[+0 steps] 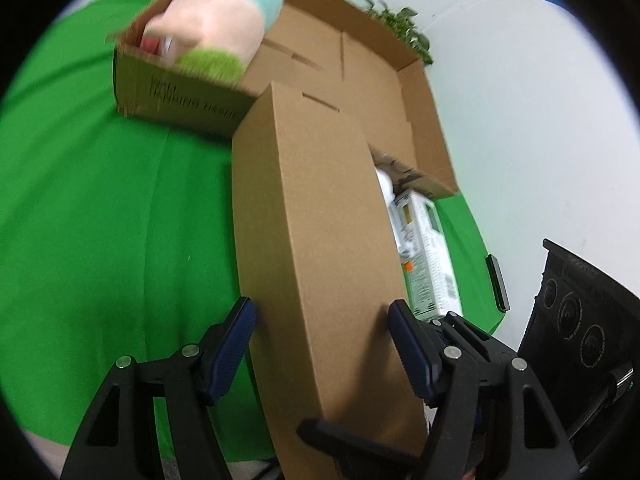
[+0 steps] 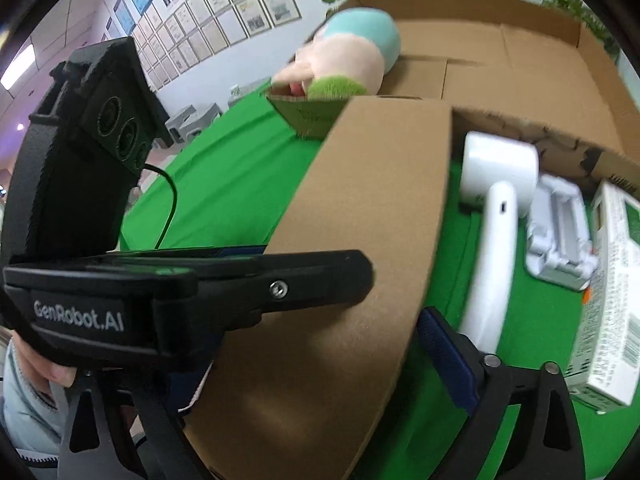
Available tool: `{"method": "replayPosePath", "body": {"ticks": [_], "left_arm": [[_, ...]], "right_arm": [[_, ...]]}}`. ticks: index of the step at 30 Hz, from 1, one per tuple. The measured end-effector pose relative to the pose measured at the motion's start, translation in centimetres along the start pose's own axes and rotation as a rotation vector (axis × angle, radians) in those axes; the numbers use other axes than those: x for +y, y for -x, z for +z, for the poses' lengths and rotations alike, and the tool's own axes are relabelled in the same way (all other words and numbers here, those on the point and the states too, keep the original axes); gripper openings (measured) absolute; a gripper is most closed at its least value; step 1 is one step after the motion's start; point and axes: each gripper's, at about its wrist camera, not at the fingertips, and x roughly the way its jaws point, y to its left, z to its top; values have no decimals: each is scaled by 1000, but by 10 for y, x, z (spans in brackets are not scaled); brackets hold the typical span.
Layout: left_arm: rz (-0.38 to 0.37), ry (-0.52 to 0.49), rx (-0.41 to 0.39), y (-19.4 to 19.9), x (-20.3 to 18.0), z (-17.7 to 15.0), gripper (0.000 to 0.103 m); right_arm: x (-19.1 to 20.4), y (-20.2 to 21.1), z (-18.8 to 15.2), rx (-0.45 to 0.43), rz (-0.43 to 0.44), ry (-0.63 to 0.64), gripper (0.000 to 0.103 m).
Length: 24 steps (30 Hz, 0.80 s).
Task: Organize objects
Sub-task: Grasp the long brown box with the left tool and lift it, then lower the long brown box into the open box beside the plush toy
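A brown cardboard box (image 1: 360, 56) lies open on the green cloth (image 1: 100, 200). Its long front flap (image 1: 312, 220) stands between the fingers of my left gripper (image 1: 324, 320), whose blue pads touch both flap edges. The same flap (image 2: 340, 260) also sits between the fingers of my right gripper (image 2: 320, 340); the left gripper's body crosses in front of it. A pink, teal and green plush toy (image 1: 224, 16) lies in the box's far end. A white handheld device (image 2: 496, 200), a grey plastic piece (image 2: 560, 236) and a white-green carton (image 2: 608, 292) lie inside.
The other gripper's black body (image 1: 576, 320) shows at the right of the left wrist view. A dark phone-like slab (image 1: 498, 282) lies near the cloth's edge. Plants (image 1: 404, 24) and a white wall stand behind the box. Framed papers (image 2: 216, 12) hang on the far wall.
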Motion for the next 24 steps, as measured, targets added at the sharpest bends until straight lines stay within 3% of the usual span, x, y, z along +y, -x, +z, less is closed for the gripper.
{"method": "replayPosePath", "body": {"ticks": [11, 15, 20, 24], "left_arm": [[10, -184, -193, 49, -69, 36, 62], [5, -251, -231, 50, -92, 68, 61], [-2, -312, -271, 58, -108, 107, 61], [-8, -355, -308, 57, -120, 156, 61]], "right_arm": [[6, 58, 40, -267, -56, 18, 90], [-18, 109, 41, -346, -79, 13, 90], [-32, 125, 83, -419, -104, 17, 90], [-43, 129, 129, -471, -119, 31, 90]]}}
